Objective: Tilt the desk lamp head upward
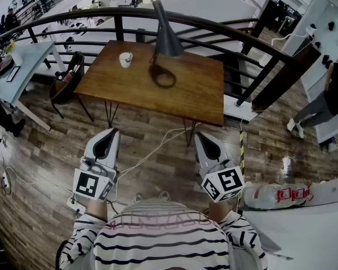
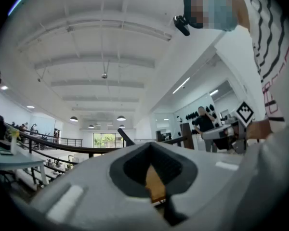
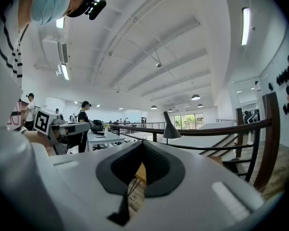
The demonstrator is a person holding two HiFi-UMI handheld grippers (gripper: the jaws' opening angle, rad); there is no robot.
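A dark grey desk lamp [image 1: 167, 37] stands on the brown wooden table [image 1: 197, 94], its cone head pointing down over its ring base [image 1: 162, 76]. In the right gripper view the lamp head [image 3: 171, 131] shows far ahead, and in the left gripper view only its slanted arm [image 2: 125, 136] shows. My left gripper [image 1: 109, 134] and right gripper [image 1: 200, 136] hover over the floor in front of the table, well short of the lamp. Both are shut with nothing between the jaws, as also shown in the left gripper view [image 2: 153, 173] and the right gripper view [image 3: 141, 171].
A white cup [image 1: 125, 59] sits on the table's left part. A curved dark railing [image 1: 214, 30] runs behind the table. A chair with a bag [image 1: 67, 77] stands at the table's left. Cables [image 1: 152, 151] lie on the floor. A white counter [image 1: 304, 224] is at my right.
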